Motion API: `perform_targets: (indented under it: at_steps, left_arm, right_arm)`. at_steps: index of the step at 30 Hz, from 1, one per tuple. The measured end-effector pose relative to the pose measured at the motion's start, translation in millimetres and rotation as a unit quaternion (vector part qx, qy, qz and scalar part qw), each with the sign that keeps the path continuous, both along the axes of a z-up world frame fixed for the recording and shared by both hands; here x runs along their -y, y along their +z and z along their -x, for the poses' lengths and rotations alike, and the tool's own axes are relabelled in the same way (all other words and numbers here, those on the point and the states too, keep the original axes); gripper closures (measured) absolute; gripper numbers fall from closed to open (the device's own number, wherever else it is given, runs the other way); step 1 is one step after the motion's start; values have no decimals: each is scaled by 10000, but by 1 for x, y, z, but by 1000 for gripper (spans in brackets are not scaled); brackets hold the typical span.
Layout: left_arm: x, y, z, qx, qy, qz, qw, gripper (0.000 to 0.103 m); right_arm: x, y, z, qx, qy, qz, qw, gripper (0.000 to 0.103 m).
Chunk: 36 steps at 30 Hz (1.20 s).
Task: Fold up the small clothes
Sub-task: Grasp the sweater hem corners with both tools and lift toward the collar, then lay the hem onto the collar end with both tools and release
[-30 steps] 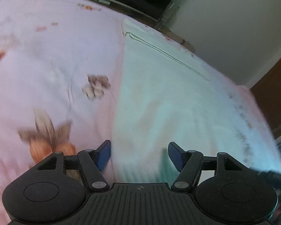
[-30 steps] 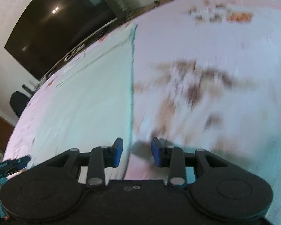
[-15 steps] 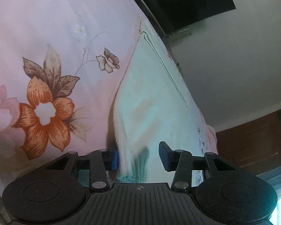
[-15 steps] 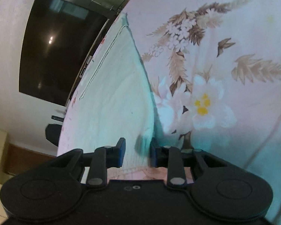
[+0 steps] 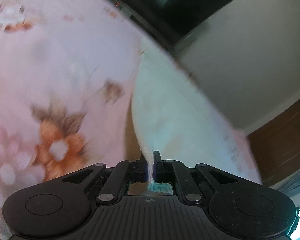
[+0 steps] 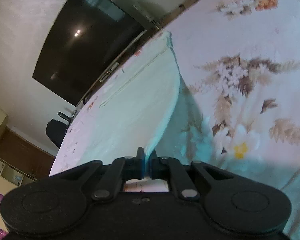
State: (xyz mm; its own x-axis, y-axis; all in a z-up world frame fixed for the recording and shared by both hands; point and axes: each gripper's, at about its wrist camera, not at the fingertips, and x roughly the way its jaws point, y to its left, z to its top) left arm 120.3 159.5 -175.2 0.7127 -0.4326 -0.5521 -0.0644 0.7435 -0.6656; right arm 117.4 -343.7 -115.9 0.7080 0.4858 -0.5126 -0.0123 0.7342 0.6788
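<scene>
A pale mint-green cloth [image 5: 170,110] lies spread on a pink floral bedsheet [image 5: 50,70]. In the left wrist view my left gripper [image 5: 149,161] is shut on the cloth's near corner, a thin pinch of fabric standing between the blue pads. In the right wrist view the same cloth [image 6: 130,110] stretches away to the left, and my right gripper [image 6: 147,158] is shut on its other near corner, whose edge rises off the sheet into the jaws. A stitched seam runs along the cloth's far side.
The floral bedsheet [image 6: 250,80] fills the right of the right wrist view. A dark television [image 6: 84,46] hangs on the wall beyond the bed's far edge. A black chair [image 6: 55,132] and brown cabinets [image 5: 286,136] stand beside the bed.
Both grippers went from open over the cloth's near edge to shut on its corners. The pinched corners have lifted slightly off the sheet.
</scene>
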Motion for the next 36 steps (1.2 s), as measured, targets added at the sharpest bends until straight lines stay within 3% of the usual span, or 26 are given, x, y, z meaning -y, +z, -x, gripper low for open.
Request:
perform_targets:
  at_steps: [1, 3, 5, 8, 12, 22, 31, 36]
  left_arm:
    - [-5, -10, 1, -133, -3, -24, 9999, 98]
    - [-11, -17, 5, -58, 167, 352, 9992, 98]
    - [-10, -17, 5, -40, 197, 323, 9993, 98]
    - [-7, -18, 4, -3, 235, 311, 9992, 98]
    - [-8, -10, 9, -28, 300, 335, 9990, 98]
    - [-7, 43, -16, 636, 351, 637, 9953, 98]
    - [-5, 96, -99, 1079, 329, 629, 9916, 98]
    - [-6, 122, -161, 1255, 316, 415, 9907, 98]
  right_arm:
    - [2, -10, -3, -155, -6, 86, 9998, 98]
    - [5, -37, -7, -670, -47, 147, 9976, 100]
    - [12, -43, -3, -623, -189, -259, 9975, 99]
    - [6, -39, -3, -543, -123, 14, 9984, 99]
    - [7, -38, -4, -551, -142, -51, 9984, 98]
    - [-7, 18, -24, 181, 71, 436, 9989, 98]
    - [-4, 71, -97, 731, 77, 634, 9953, 98]
    - [-3, 98, -151, 1048, 101, 689, 9920, 98]
